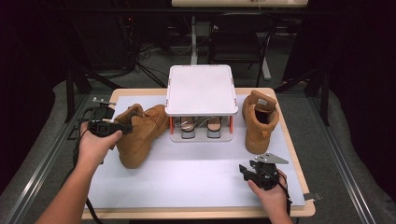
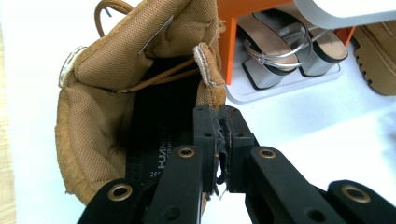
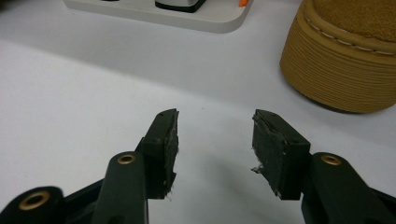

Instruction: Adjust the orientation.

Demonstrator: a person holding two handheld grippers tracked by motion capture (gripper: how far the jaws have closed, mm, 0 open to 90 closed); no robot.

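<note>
Left gripper (image 1: 122,127): jaws closed tight on the collar edge of the left boot (image 1: 140,135), pinching the padded rim beside the tongue. In the left gripper view the pads (image 2: 205,135) meet on a thin fold of tan material, so the hold looks narrow. Judgement: any lift or drag should be slow and kept in line with the collar, since a sideways pull could peel the fold out of the pads; a deeper bite would be safer before the boot is carried.

Left boot: tan suede, high-top, lying on the white mat (image 1: 196,172) at the left of the table, toe toward the shoe rack (image 1: 201,91), just beside it. Collar gaping, dark insole visible, laces (image 2: 159,77) loose across the opening.

Shoe rack: white top shelf on orange posts at the table's middle; a pair of silver heeled sandals (image 1: 201,127) on the lower level.

Right boot (image 1: 259,121): matching tan boot, upright, right of the rack, untouched.

Right gripper (image 1: 252,173): jaws partly open, nothing between them, low over the mat, near the right boot's toe but apart from it. Judgement: it is free to steady the left boot's sole
</note>
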